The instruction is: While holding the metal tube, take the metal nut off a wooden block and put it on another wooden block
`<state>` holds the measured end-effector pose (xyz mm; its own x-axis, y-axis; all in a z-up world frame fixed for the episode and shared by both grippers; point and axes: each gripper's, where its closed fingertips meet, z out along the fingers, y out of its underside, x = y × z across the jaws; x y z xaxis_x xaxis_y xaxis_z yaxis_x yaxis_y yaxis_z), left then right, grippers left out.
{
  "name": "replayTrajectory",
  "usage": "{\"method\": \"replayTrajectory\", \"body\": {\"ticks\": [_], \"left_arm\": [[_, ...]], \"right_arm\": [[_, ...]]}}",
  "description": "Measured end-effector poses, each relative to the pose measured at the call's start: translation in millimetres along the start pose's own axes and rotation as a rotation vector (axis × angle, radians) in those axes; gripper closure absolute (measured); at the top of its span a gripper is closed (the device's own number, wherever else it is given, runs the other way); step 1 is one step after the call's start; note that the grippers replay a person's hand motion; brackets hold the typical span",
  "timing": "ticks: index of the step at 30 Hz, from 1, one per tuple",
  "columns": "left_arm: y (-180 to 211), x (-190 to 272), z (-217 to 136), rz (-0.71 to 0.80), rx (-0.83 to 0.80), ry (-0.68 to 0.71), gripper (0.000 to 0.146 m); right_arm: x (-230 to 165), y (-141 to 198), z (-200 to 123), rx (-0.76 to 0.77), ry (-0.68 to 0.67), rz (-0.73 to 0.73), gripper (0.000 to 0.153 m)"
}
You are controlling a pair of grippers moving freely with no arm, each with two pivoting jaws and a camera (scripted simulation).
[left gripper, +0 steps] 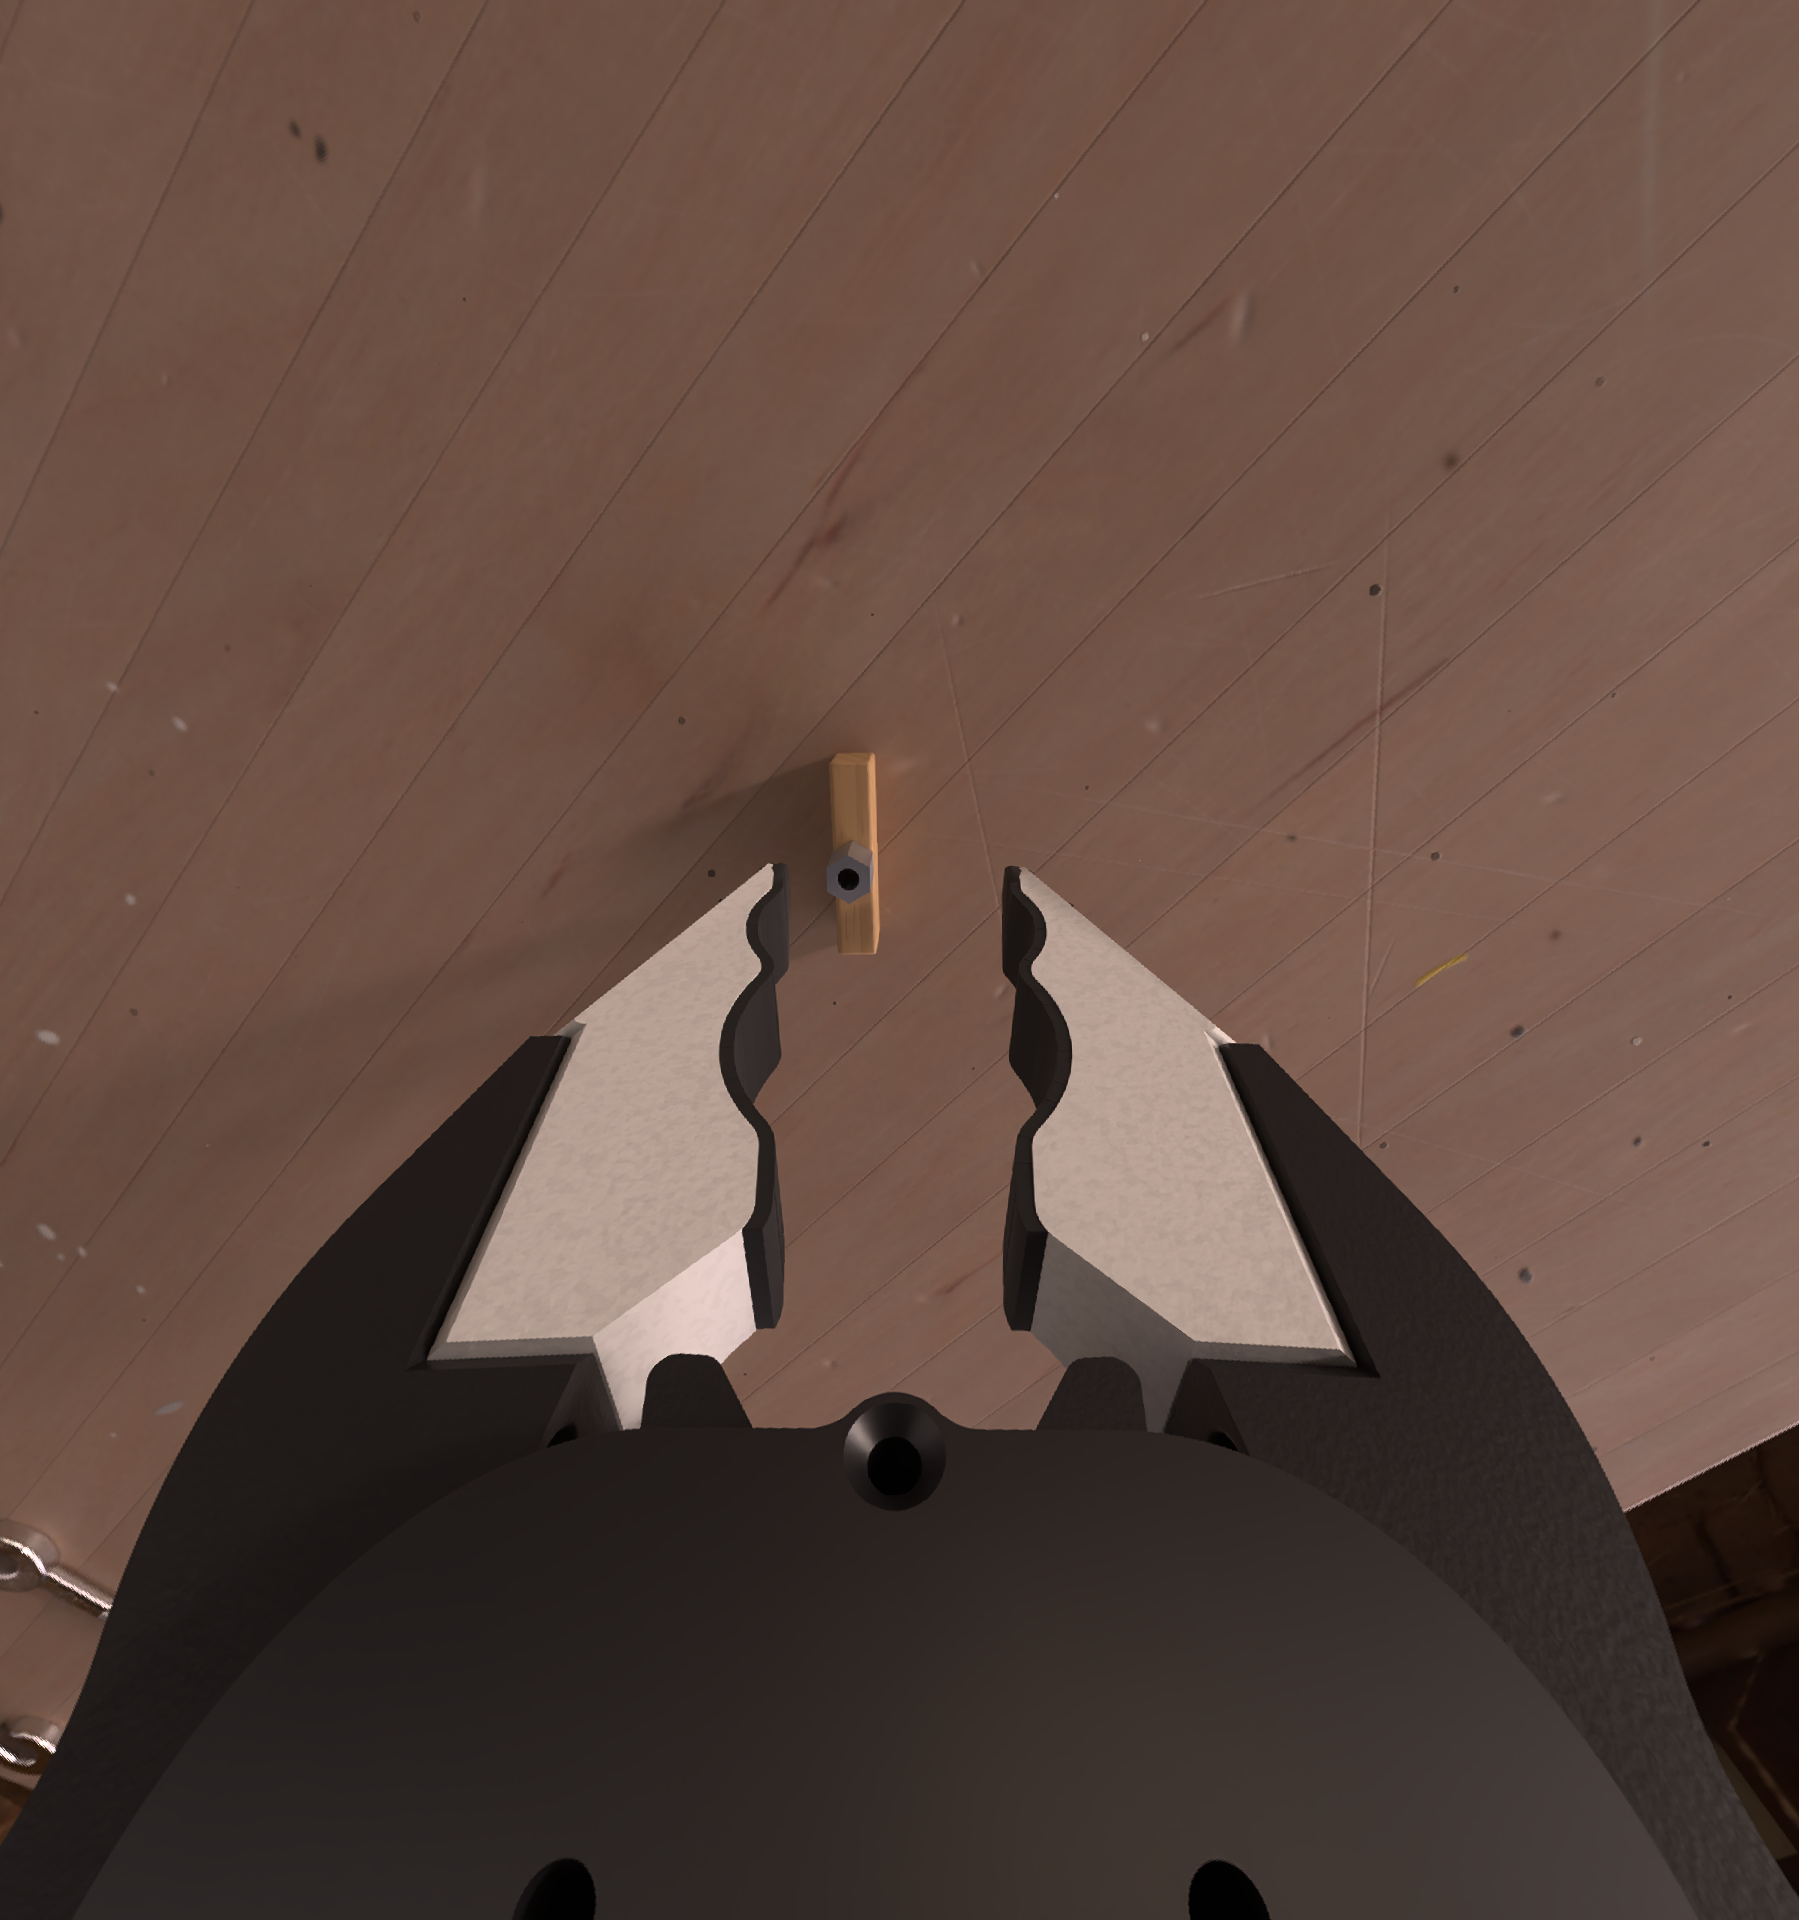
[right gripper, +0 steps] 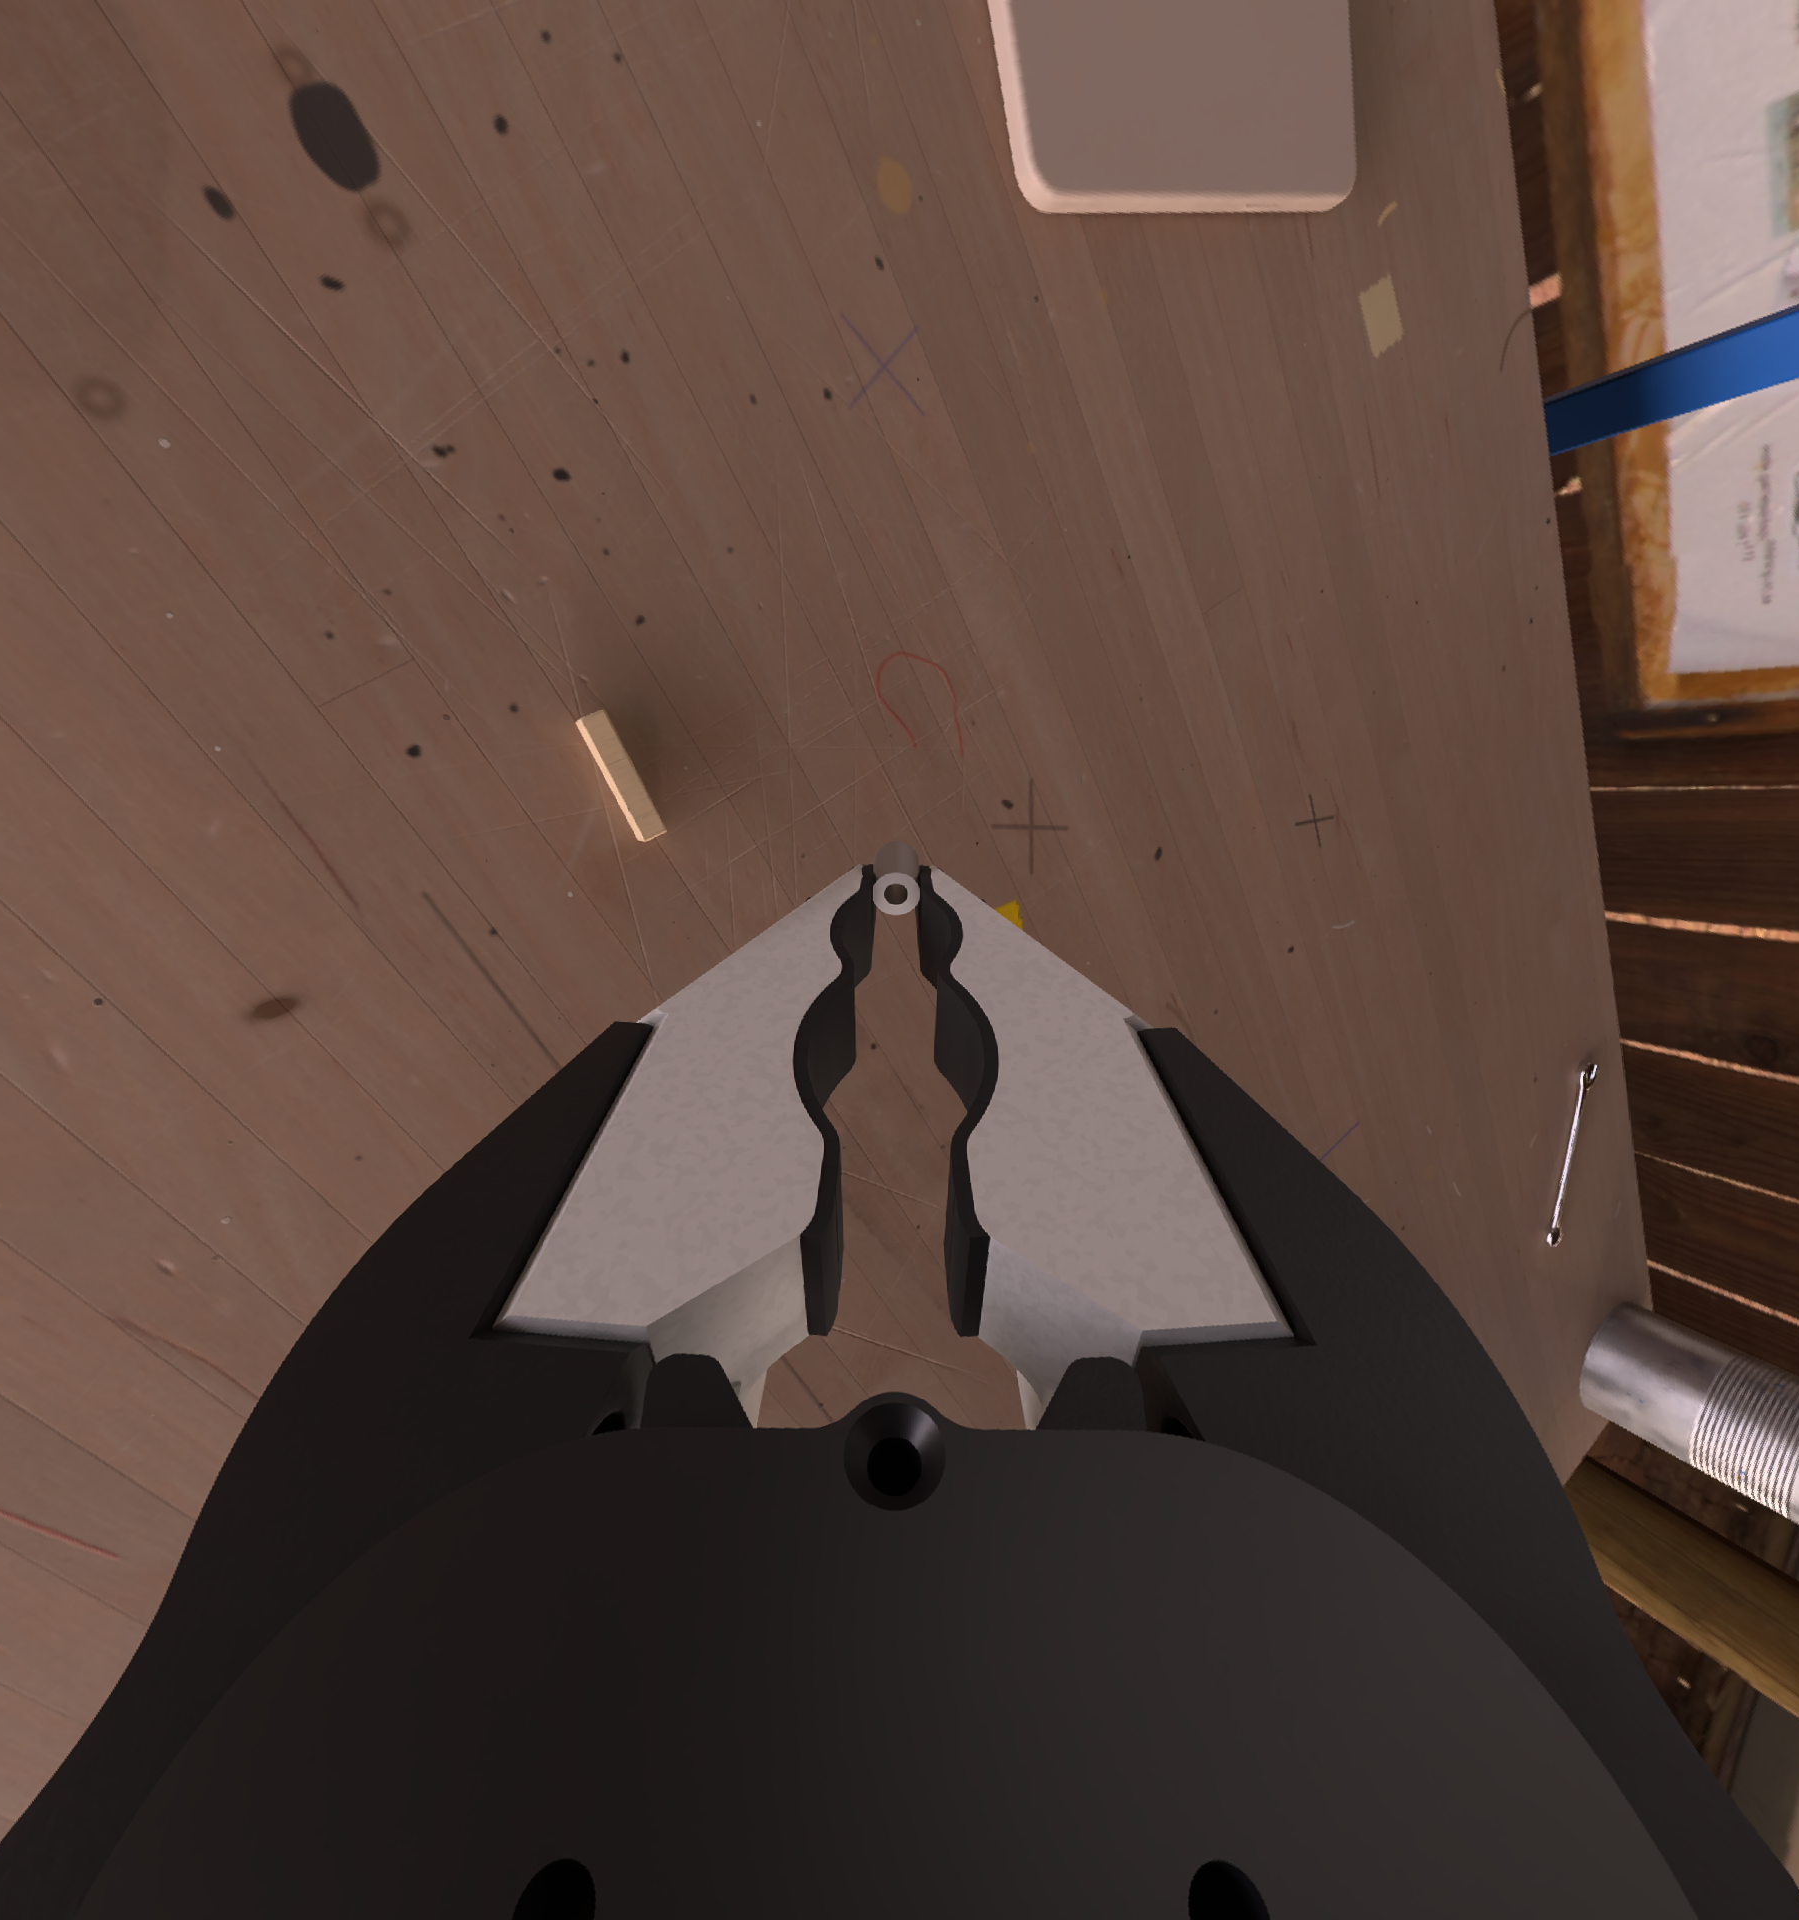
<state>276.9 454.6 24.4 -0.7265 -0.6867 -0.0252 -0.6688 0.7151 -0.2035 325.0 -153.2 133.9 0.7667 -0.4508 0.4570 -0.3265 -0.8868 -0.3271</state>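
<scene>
One scratched wooden tabletop (left gripper: 1290, 416) fills both views. Two grippers: the left gripper (left gripper: 890, 883) hangs over it with jaws spread wide and empty; the right gripper (right gripper: 895, 883) pinches one small metal tube (right gripper: 894, 891) end-on at its fingertips. Two wooden blocks: one wooden block (left gripper: 853, 821) carries the single hexagonal metal nut (left gripper: 849, 878), just ahead of the left fingertips; another bare block (right gripper: 621, 775) lies left of the tube.

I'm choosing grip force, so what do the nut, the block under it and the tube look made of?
Nut: grey metal, dull finish, hexagonal with a dark bore. Block: light yellowish wood, smooth, faint grain lines along it. Tube: pale grey metal by its look, matte, seen end-on as a thin-walled ring; it could be plastic from this angle.
</scene>
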Motion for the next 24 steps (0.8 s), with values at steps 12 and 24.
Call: {"method": "replayTrajectory", "body": {"ticks": [12,24], "left_arm": [[-2.1,-0.5,-8.8,-0.054,0.042,0.066,0.101],[0.7,-1.9,3.5,-0.013,-0.071,0.020,0.105]], "right_arm": [[-3.1,1.3,3.5,-0.017,-0.018,-0.004,0.146],[-3.8,3.9,4.1,-0.027,-0.023,-0.001,0.146]]}}
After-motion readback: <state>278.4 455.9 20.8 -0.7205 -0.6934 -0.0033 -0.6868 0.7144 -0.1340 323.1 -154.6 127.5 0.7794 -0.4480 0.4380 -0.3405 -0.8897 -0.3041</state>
